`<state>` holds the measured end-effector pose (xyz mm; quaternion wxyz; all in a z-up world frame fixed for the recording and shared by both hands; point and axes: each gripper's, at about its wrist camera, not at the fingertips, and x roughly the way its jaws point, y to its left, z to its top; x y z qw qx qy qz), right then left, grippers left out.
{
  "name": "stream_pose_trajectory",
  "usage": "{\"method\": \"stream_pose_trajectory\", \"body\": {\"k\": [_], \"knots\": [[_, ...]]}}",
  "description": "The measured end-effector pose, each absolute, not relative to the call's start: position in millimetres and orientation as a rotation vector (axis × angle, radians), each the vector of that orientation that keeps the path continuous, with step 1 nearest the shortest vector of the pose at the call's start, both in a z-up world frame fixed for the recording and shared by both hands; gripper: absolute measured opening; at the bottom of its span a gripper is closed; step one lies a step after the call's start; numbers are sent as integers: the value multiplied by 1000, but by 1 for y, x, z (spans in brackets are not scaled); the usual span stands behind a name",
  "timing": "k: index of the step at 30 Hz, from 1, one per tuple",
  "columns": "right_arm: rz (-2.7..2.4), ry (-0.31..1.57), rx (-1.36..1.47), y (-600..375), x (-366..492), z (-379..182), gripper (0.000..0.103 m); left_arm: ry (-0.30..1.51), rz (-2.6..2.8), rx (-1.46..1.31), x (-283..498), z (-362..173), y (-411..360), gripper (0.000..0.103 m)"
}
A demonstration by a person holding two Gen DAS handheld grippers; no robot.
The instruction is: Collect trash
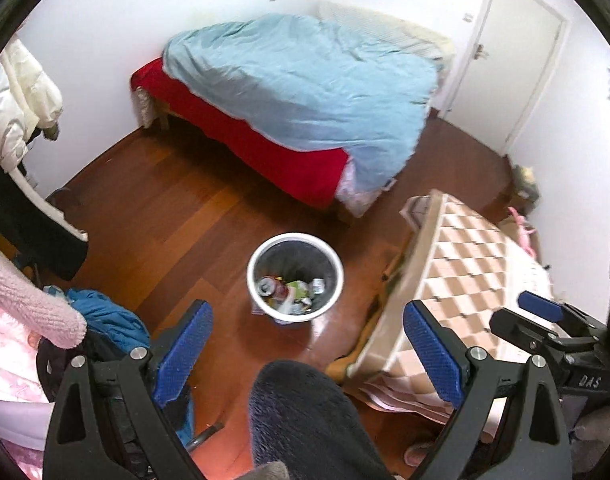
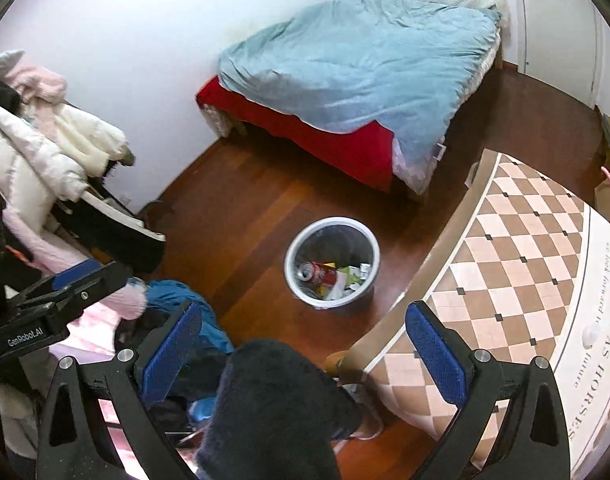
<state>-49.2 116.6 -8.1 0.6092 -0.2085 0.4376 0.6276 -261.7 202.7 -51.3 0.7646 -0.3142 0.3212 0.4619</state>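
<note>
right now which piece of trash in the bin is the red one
The soda can, lying on its side at the left of the bin; the other scraps beside it are pale or green wrappers.

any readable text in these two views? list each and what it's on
"GenRobot.AI": on the left claw body, right wrist view.
"DAS": on the right claw body, left wrist view.
"...KE DREAMS AS HORSES": white border of the checkered tablecloth, first word cut off.
Smaller line beside it: "...look forward..." and "future", rest blurred.
Red can in the bin: print unreadable.
</note>
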Motion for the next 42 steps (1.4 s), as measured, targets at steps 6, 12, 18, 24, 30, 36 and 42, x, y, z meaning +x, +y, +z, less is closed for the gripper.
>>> {"method": "stream_pose_trajectory", "body": {"k": [6, 12, 18, 24, 30, 36, 42], "knots": [[1504, 998, -429, 94, -46, 34, 103, 649, 942, -675, -266, -21, 185, 97], [1556, 976, -414, 81, -52, 65, 103, 614, 903, -679, -276, -5, 168, 97], [1597, 989, -418, 74, -59, 75, 103, 610, 887, -664, -281, 6, 156, 97], [1615, 1013, -405, 72, -60, 71, 103, 608, 879, -652, -282, 9, 153, 97], [1612, 1031, -396, 70, -56, 65, 103, 608, 886, -642, -282, 11, 152, 97], [1609, 1033, -396, 69, -53, 65, 103, 598, 890, -639, -282, 13, 154, 103], [1611, 1024, -390, 68, -51, 68, 103, 592, 881, -641, -282, 14, 156, 103]]}}
